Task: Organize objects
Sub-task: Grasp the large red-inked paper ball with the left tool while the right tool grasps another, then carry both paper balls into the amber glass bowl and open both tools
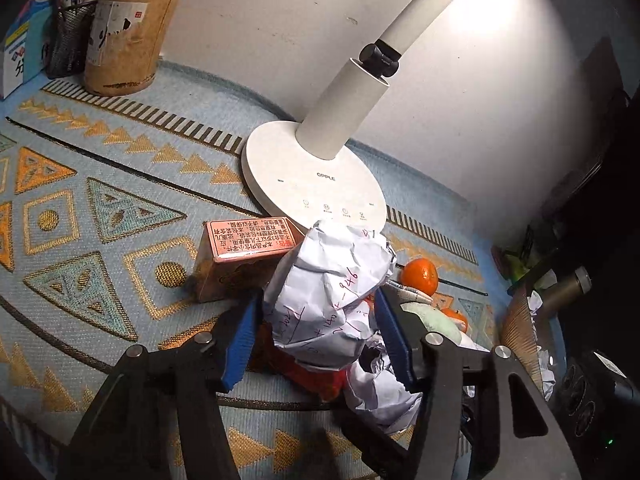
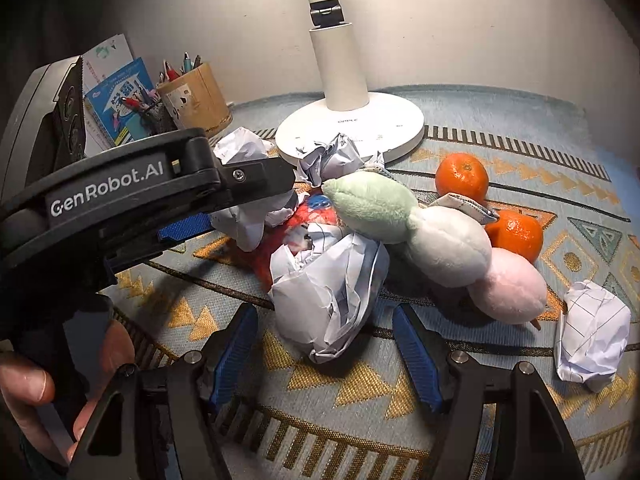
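Paper ball [image 1: 328, 292]: crumpled, scribbled on; sits in front of the lamp [image 1: 316, 184], on top of the clutter heap, between the left claw's blue pads.
Left claw [image 1: 318, 336]: closed on that paper ball, pads pressing both sides; grip looks made, lift not yet begun.
Second ball [image 2: 328, 300]: in front of the lamp, nearer the camera than the plush [image 2: 440, 240]; lies just ahead of the right claw.
Right claw [image 2: 326, 344]: parted, pads clear of the second ball, nothing held.
Step in hand: likely gathering waste paper off the cloth [image 2: 360, 400].
Next move: lift the gripped ball straight up, clear of the red wrapper [image 1: 316, 376] beneath; advance right claw around second ball, then close.
Around: oranges [image 2: 462, 176] right of the lamp, box [image 1: 236, 260] left of it, pen cup [image 1: 128, 36] further left.
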Tool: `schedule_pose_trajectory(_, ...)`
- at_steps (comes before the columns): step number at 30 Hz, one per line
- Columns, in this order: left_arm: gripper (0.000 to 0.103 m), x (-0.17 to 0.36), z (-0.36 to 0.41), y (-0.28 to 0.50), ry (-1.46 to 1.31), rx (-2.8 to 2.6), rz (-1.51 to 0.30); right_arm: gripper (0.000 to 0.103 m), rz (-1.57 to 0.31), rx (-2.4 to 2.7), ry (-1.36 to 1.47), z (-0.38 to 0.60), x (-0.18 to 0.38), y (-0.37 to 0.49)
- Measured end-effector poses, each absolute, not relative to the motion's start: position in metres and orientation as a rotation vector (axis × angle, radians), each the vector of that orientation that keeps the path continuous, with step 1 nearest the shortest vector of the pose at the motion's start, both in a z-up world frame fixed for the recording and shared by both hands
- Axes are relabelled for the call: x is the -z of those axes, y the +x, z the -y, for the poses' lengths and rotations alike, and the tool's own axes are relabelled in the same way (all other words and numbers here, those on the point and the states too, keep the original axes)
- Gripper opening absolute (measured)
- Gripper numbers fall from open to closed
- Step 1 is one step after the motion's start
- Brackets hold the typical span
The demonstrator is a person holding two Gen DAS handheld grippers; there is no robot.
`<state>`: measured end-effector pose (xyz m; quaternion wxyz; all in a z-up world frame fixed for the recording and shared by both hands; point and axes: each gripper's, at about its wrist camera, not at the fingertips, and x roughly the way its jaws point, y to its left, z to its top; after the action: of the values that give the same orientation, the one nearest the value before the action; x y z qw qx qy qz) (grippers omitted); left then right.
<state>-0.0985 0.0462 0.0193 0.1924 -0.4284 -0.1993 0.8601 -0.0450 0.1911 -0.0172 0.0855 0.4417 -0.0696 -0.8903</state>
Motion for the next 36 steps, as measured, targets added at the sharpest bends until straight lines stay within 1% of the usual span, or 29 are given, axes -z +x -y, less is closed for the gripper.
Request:
schedule_pose_trajectory(1, 0.05, -0.02, -0.046, -0.098, -1.198, -2.415, 0.555, 0.058, 0.198, 2.664, 1.296, -0.191, 0.015, -0.046)
schedule_pose_trajectory(4, 0.049, -0.025, -0.046, -0.092, -1.189, -2.423, 0.538, 0.048, 0.136, 2.687, 1.27, -0.186, 0.011, -0.045)
schedule_pose_trajectory(5, 0.049, -0.028, -0.046, -0.087, -1.18, -2.423, 0.529, 0.046, 0.134, 2.678, 1.265, -0.185, 0.01, -0.045)
schedule_pose_trajectory(9, 0.048, -0.047, -0.049, -0.059, -1.116, -2.413, 0.482, 0.045, 0.144, 2.671, 1.215, -0.187, -0.002, -0.026)
schedule_pose_trajectory(12, 0.049, -0.06, -0.049, -0.024, -1.056, -2.418, 0.423, 0.045, 0.145, 2.687, 1.152, -0.194, -0.02, 0.006)
schedule_pose_trajectory(17, 0.049, -0.061, -0.056, 0.029, -1.006, -2.432, 0.308, 0.045, 0.093, 2.757, 1.098, -0.217, -0.041, 0.065)
schedule_pose_trajectory(20, 0.049, -0.048, -0.065, 0.052, -1.016, -2.44, 0.23, 0.045, 0.108, 2.775, 1.144, -0.234, -0.036, 0.093)
schedule_pose_trajectory(24, 0.049, -0.023, -0.076, 0.062, -1.086, -2.423, 0.198, 0.046, 0.16, 2.794, 1.256, -0.257, -0.012, 0.111)
schedule_pose_trajectory(26, 0.049, -0.025, -0.08, 0.065, -1.078, -2.453, 0.153, 0.046, 0.217, 2.781, 1.308, -0.268, -0.001, 0.114)
schedule_pose_trajectory(29, 0.049, -0.029, -0.08, 0.064, -1.052, -2.462, 0.155, 0.046, 0.235, 2.782, 1.346, -0.277, 0.009, 0.114)
schedule_pose_trajectory(30, 0.049, -0.027, -0.079, 0.063, -1.059, -2.468, 0.151, 0.05, 0.256, 2.768, 1.361, -0.279, 0.012, 0.113)
schedule_pose_trajectory(33, 0.049, -0.022, -0.077, 0.061, -1.092, -2.456, 0.172, 0.054, 0.309, 2.746, 1.377, -0.284, 0.015, 0.114)
schedule_pose_trajectory(35, 0.049, -0.021, -0.076, 0.06, -1.09, -2.452, 0.187, 0.066, 0.314, 2.756, 1.381, -0.286, 0.014, 0.118)
schedule_pose_trajectory(36, 0.049, -0.02, -0.076, 0.058, -1.104, -2.448, 0.19, 0.068, 0.314, 2.762, 1.378, -0.287, 0.014, 0.12)
